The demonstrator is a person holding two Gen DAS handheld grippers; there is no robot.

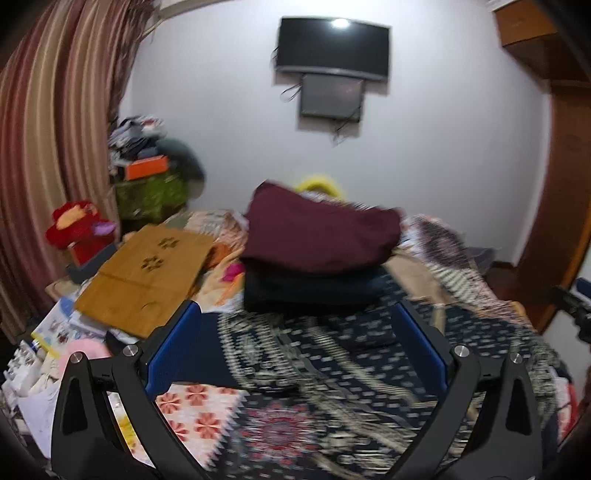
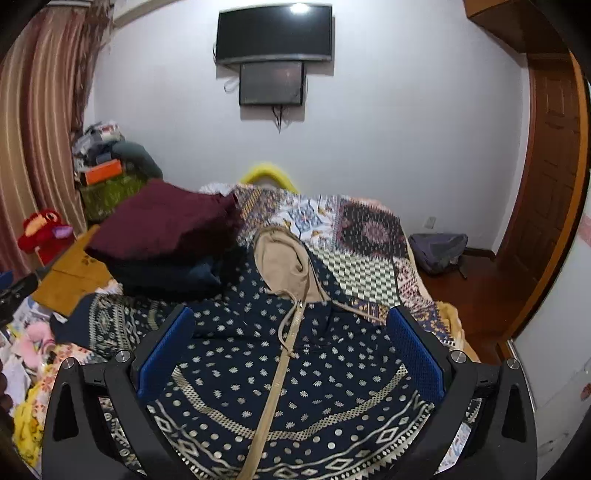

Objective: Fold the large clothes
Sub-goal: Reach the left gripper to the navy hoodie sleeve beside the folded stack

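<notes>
white wall [image 2: 406,110] with mounted tv [image 2: 275,33], striped curtain [image 1: 48,147] left, wooden door [image 2: 550,166] right, wood floor [image 2: 469,295]

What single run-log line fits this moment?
left claw: open | right claw: open | navy dress: spread, unfolded | maroon stack: folded

A black TV [image 2: 275,33] hangs on the white wall far ahead of the jaws. A red stuffed toy [image 2: 40,230] sits off to their left by the striped curtain [image 2: 40,110]. A backpack [image 2: 437,249] lies to their right.
</notes>
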